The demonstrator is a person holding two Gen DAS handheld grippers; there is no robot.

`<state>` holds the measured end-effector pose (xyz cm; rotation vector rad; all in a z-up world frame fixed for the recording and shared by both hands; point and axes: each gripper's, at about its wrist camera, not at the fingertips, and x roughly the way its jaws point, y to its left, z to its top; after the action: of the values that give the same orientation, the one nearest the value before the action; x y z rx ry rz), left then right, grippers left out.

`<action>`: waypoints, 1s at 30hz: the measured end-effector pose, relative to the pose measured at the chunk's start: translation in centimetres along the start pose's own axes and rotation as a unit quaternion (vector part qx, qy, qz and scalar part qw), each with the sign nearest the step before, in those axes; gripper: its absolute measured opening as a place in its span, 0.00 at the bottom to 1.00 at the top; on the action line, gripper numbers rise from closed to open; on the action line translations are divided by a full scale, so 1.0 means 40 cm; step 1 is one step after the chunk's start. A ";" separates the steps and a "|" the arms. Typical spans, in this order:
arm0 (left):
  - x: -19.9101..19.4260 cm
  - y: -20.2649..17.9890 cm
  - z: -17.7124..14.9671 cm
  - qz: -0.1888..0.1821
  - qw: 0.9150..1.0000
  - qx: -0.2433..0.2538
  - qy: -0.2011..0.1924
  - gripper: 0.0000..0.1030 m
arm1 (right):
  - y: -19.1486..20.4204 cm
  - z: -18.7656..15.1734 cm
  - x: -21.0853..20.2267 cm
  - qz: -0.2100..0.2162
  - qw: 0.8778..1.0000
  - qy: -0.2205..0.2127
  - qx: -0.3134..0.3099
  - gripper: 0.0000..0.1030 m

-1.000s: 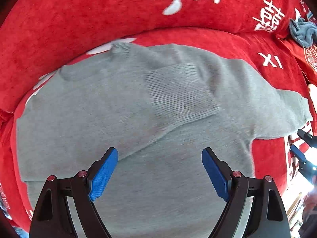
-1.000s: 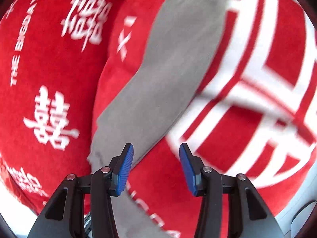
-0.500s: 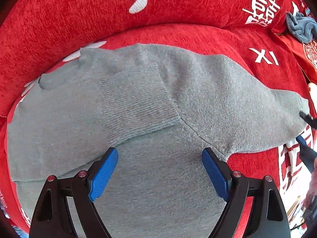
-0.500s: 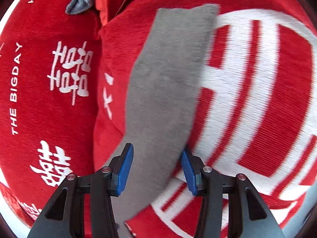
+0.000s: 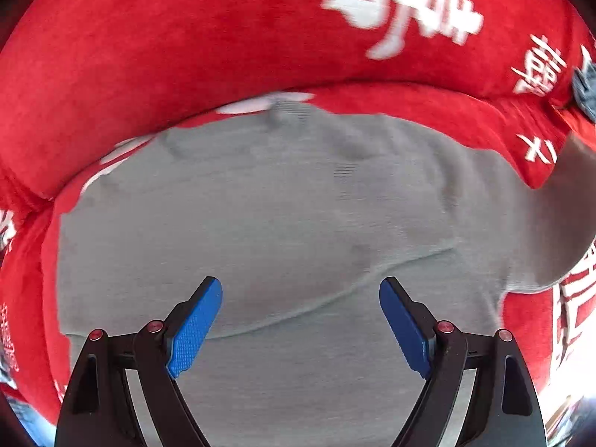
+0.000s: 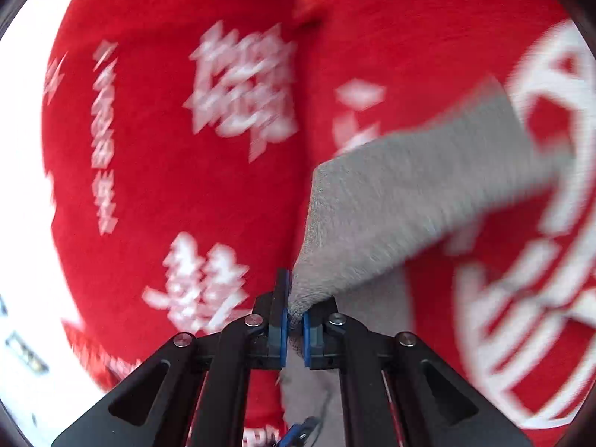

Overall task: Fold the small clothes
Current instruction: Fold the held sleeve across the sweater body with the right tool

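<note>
Right claw [image 6: 294, 320] pinches grey sweater [image 5: 298, 223] sleeve

Both grippers same build: matte black plastic linkage arms with triangular cutouts. Left gripper [image 5: 301, 320] has blue finger pads [image 5: 195, 329] with a fine knurled texture and red-capped pivot screws; right gripper [image 6: 294, 326] has the same blue pads [image 6: 285, 322] on black carriers, but silver pivot screws.

White "XI" (partly cut off) shows on the red cover [image 5: 484, 119].
</note>
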<state>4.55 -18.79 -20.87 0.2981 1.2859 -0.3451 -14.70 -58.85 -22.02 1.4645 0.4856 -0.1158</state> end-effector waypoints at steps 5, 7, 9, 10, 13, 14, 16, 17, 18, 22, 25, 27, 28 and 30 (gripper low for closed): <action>-0.024 0.139 -0.002 0.030 0.999 -0.031 -0.026 0.85 | 0.221 -0.164 0.207 -0.010 0.978 0.102 -0.182 0.06; -0.027 0.210 -0.004 0.039 0.998 -0.051 -0.026 0.85 | 0.273 -0.255 0.280 -0.021 0.958 0.144 -0.245 0.06; -0.024 0.287 -0.011 0.045 0.996 -0.075 -0.022 0.85 | 0.311 -0.366 0.371 -0.034 0.933 0.195 -0.301 0.06; -0.022 0.317 -0.015 0.047 0.995 -0.083 -0.021 0.85 | 0.318 -0.437 0.425 -0.045 0.917 0.224 -0.326 0.06; -0.001 0.403 -0.037 0.048 0.994 -0.102 -0.006 0.85 | 0.291 -0.572 0.530 -0.090 0.884 0.280 -0.363 0.06; 0.014 0.432 -0.048 0.051 0.993 -0.110 0.005 0.85 | 0.262 -0.630 0.575 -0.136 0.863 0.298 -0.385 0.06; 0.033 0.470 -0.067 0.045 0.991 -0.125 0.016 0.85 | 0.224 -0.687 0.624 -0.213 0.826 0.311 -0.420 0.08; 0.038 0.487 -0.076 0.039 0.990 -0.132 0.020 0.85 | 0.198 -0.715 0.637 -0.253 0.807 0.314 -0.432 0.14; 0.041 0.503 -0.085 0.029 0.990 -0.140 0.019 0.85 | 0.194 -0.718 0.628 -0.247 0.814 0.308 -0.425 0.15; 0.037 0.548 -0.108 -0.016 0.988 -0.155 0.008 0.85 | 0.201 -0.653 0.550 -0.216 0.879 0.254 -0.342 0.45; 0.025 0.576 -0.112 -0.055 0.984 -0.169 -0.002 0.85 | 0.194 -0.582 0.523 -0.207 0.918 0.206 -0.269 0.45; 0.008 0.597 -0.109 -0.075 0.979 -0.189 -0.014 0.85 | 0.195 -0.550 0.540 -0.222 0.923 0.185 -0.253 0.36; 0.001 0.601 -0.103 -0.089 0.976 -0.198 -0.019 0.85 | 0.214 -0.554 0.562 -0.232 0.914 0.179 -0.280 0.24; -0.008 0.614 -0.096 -0.131 0.968 -0.214 -0.028 0.85 | 0.246 -0.594 0.598 -0.234 0.890 0.192 -0.342 0.17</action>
<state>11.20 5.15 -20.93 -0.2486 1.3094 -0.2875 4.57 -29.48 -22.77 0.6466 1.0794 -0.0252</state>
